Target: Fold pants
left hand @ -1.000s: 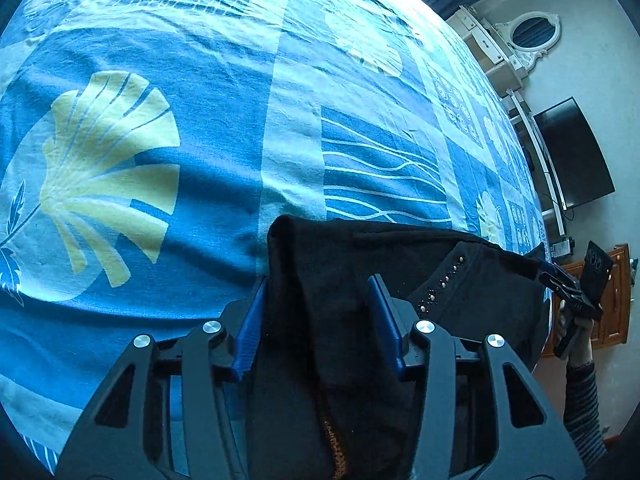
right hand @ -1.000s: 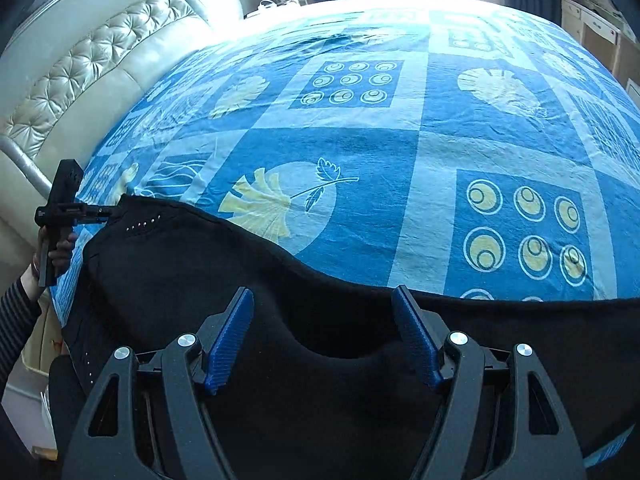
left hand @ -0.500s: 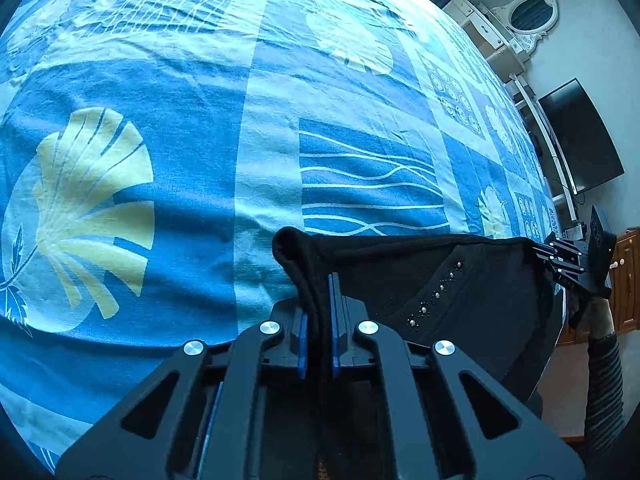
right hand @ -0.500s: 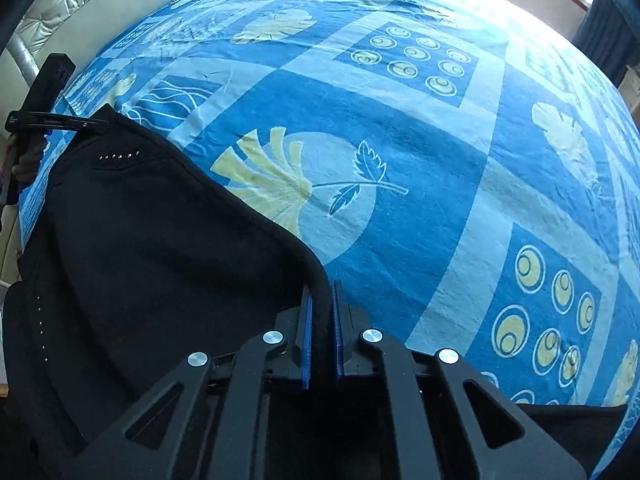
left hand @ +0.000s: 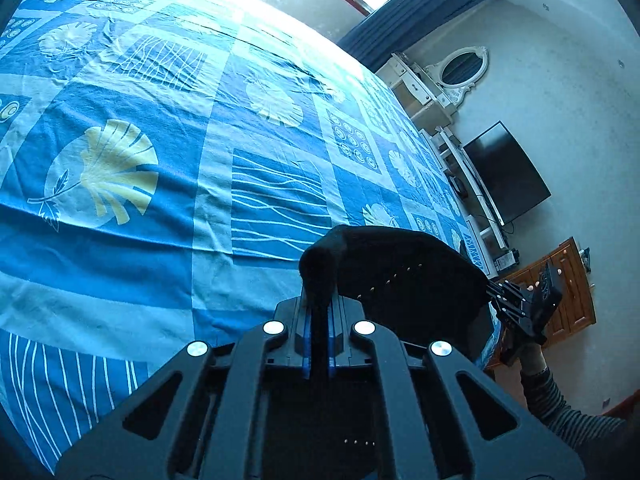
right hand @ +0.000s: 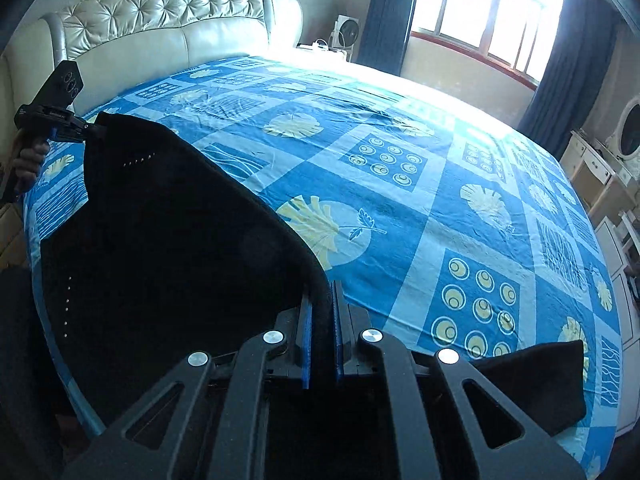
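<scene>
The matt black cloth pants (right hand: pixel 168 240) carry small shiny studs. The blue patterned cotton bedsheet (right hand: pixel 400 208) looks slightly creased, the cream tufted leather headboard (right hand: pixel 160 28) glossy.

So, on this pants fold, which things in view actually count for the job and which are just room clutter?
Part of the job:
- black pants, pinched at two points along one edge
- left gripper, shut on that edge
- right gripper, shut on it too
- blue patterned bedsheet, the folding surface

Just lying about:
- tufted headboard
- television
- oval mirror
- small fan
</scene>
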